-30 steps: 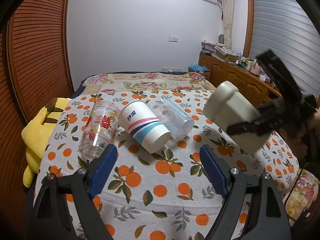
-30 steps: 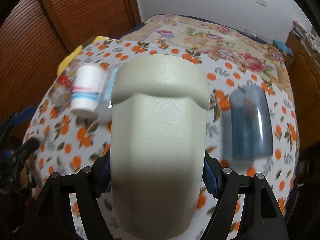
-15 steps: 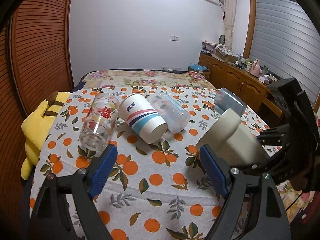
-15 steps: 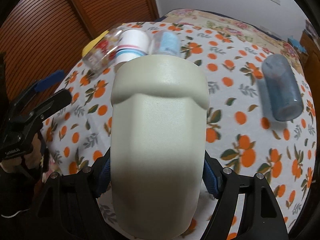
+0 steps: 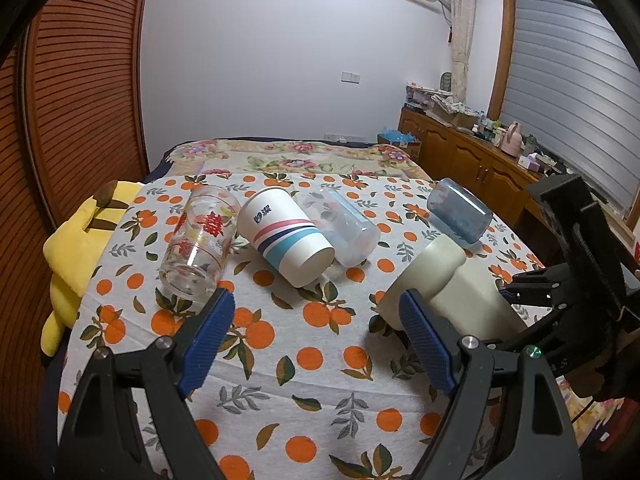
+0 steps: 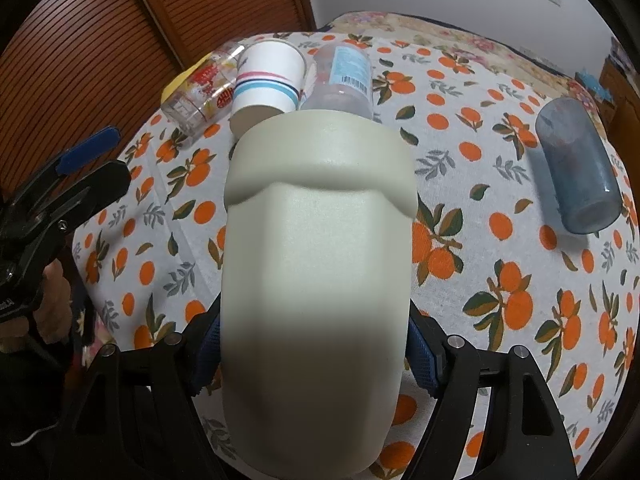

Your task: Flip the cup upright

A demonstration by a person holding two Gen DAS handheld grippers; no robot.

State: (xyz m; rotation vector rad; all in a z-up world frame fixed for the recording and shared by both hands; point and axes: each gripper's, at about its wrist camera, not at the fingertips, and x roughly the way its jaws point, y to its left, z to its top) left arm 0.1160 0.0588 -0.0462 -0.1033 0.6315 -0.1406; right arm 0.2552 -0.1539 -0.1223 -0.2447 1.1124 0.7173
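Orange-print tablecloth covers the table in front of me, with a floral bedspread behind it and a wooden slatted door to the side. My right gripper is clamped on the cream cup, its blue pads pressing the cup's sides low in the right wrist view. From the left wrist camera I see that cup tilted, its wider banded end down against the cloth and its body leaning back toward the right gripper. My left gripper hangs over the near part of the table with its jaws spread wide and nothing between them.

Beyond the cream cup lie four more vessels, all on their sides. A blue translucent tumbler rests just behind it. Farther left, three lie in a close row: a clear plastic bottle, a striped paper cup with pink and blue bands, and a printed drinking glass with red characters. The paper cup touches the bottle. A yellow plush toy hangs off the table's left edge, near the glass. A wooden sideboard with clutter on top runs along the far right wall.
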